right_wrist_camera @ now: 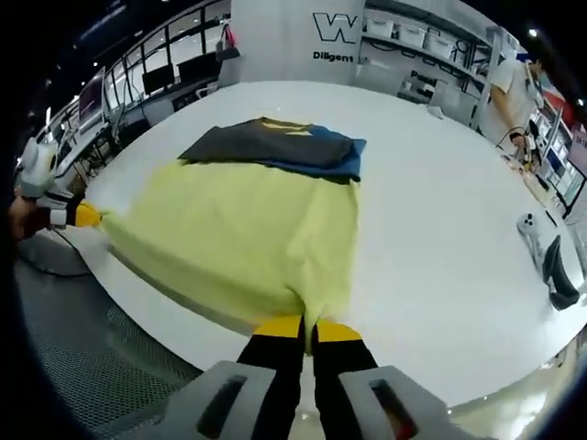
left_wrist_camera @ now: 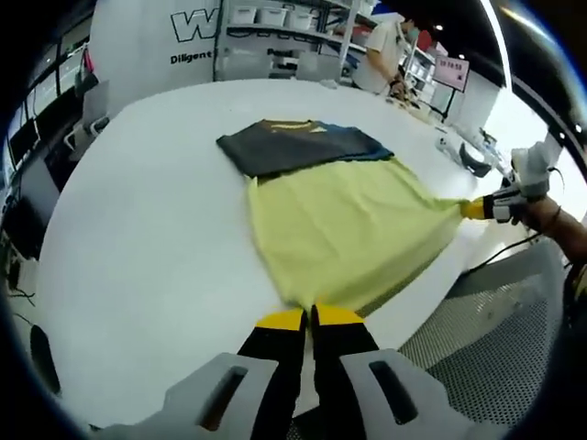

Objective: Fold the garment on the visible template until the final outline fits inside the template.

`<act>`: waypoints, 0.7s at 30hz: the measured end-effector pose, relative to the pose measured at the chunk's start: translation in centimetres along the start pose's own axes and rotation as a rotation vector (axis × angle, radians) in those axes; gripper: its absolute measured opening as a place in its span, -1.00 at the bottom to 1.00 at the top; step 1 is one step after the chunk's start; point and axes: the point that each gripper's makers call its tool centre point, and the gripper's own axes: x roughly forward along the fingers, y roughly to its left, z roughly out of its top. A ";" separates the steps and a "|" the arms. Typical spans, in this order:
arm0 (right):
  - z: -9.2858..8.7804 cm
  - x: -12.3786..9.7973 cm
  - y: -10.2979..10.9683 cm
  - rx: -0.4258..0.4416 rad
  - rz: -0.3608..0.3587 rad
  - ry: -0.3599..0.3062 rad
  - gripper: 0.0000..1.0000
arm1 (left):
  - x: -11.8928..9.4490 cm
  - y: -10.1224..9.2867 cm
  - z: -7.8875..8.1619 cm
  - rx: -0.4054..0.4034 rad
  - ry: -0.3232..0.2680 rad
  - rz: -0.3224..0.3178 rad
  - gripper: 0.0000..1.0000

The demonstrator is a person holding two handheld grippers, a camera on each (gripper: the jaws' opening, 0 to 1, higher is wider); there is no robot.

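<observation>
**Both grippers hold the near corners of the yellow garment at the table edge**

A pale yellow garment lies spread on a large white table. Its near hem reaches the near edge of the table, and its far part goes up to a dark folded piece of cloth, grey with a blue part and a small yellow mark, which lies nearer the middle of the table. The yellow cloth touches this dark piece and seems to lie partly over its near border; whether the dark piece is the template cannot be told.

In the left gripper view, the left gripper stands at the near edge of the table, and its yellow-tipped jaws are pressed together on one near corner of the garment. In the same view the right gripper comes in from the right side, held by a hand, and it pinches the other near corner, so the hem is pulled into a point there.

In the right gripper view the same is seen from the other side: the jaws of the right gripper are closed on the yellow cloth at the table edge, and the left gripper grips the far corner of the hem at the left.

Below the table edge there is a grey perforated floor. Far behind the table stand white shelves with boxes, and a person stands near them.
</observation>
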 end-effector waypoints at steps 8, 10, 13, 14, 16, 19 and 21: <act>2.2 -0.1 -0.4 -0.012 -0.016 -0.044 -1.00 | 0.0 0.6 2.3 0.040 -0.066 0.011 -0.91; 2.7 -0.1 -0.4 -0.009 -0.021 -0.055 -1.00 | 0.0 0.7 2.5 0.037 -0.071 0.015 -0.91; 3.4 0.0 -0.5 -0.020 -0.029 -0.065 -1.00 | 0.0 0.8 3.1 0.044 -0.074 0.022 -0.91; 3.5 -0.1 -0.5 -0.021 -0.031 -0.067 -1.00 | 0.0 0.9 3.3 0.070 -0.078 0.025 -0.91; 3.8 -0.1 -0.7 -0.015 -0.033 -0.075 -1.00 | -0.2 0.9 3.9 0.066 -0.098 0.034 -0.91; 4.2 -0.1 -0.8 -0.009 -0.041 -0.090 -1.00 | -0.3 1.1 4.8 0.054 -0.124 0.040 -0.91; 5.0 -0.1 -0.9 0.024 -0.057 -0.116 -1.00 | -0.2 1.3 5.2 0.051 -0.136 0.045 -0.91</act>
